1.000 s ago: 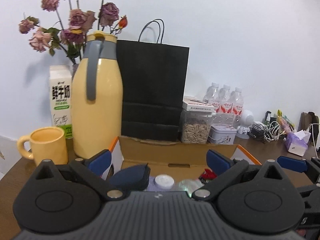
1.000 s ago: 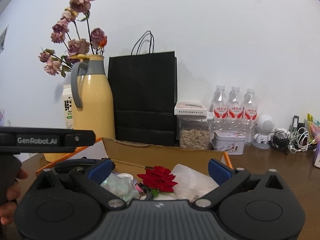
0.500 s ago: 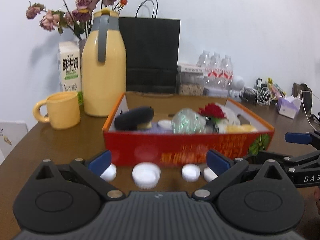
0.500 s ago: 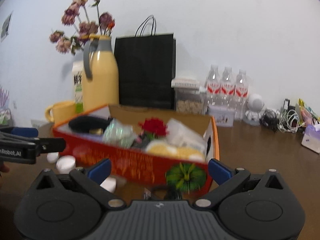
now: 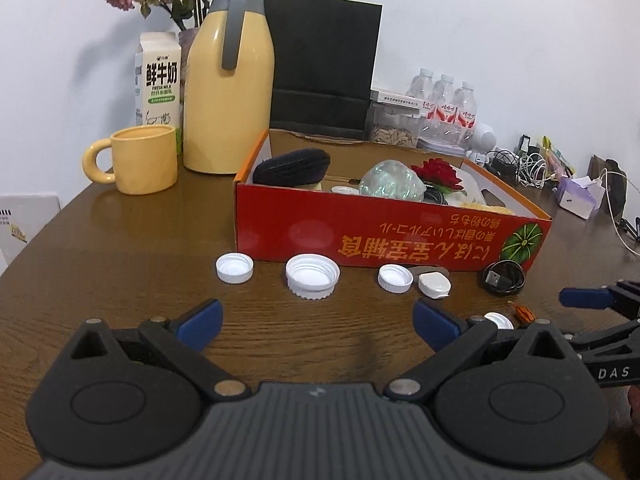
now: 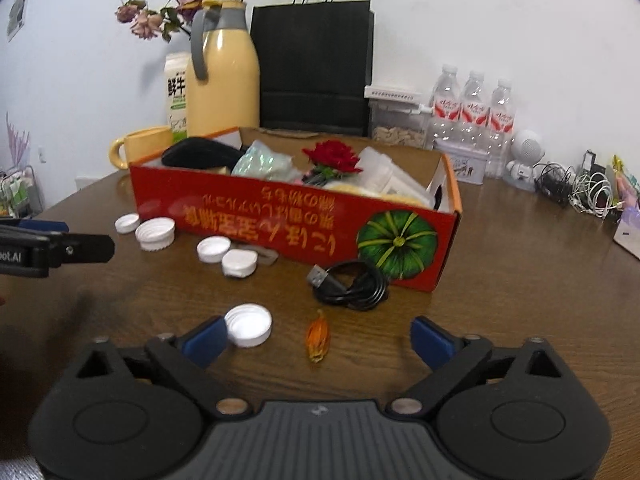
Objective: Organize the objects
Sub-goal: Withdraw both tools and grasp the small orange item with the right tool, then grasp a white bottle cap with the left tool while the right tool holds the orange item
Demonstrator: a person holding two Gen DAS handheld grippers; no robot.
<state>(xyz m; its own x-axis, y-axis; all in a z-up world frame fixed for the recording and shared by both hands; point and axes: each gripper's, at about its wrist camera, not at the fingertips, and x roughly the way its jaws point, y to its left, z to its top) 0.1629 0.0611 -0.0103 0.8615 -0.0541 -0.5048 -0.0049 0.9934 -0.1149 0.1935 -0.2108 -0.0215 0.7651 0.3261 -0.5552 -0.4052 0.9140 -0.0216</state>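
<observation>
Woodgrain brown counter (image 5: 120,264) against a plain white wall (image 5: 500,20). Red cardboard box (image 5: 360,236) mid-counter, glossy, printed pumpkin on its front, filled with a black pouch (image 5: 292,166), a red fabric rose (image 6: 334,156) and crinkly plastic. Ribbed white plastic caps (image 5: 312,276) lie loose on the counter in front of the box, round and upturned; a coiled black cable (image 6: 352,280) sits just beside the box corner. Yellow jug (image 5: 230,92), matte mug (image 5: 140,160), milk carton (image 5: 160,76) and black paper bag (image 5: 324,64) behind. Left tongs (image 5: 316,320) wide apart, holding nothing. Right tongs (image 6: 320,338) closing, nothing gripped; an orange bud (image 6: 318,338) and a cap (image 6: 248,325) lie between them.
</observation>
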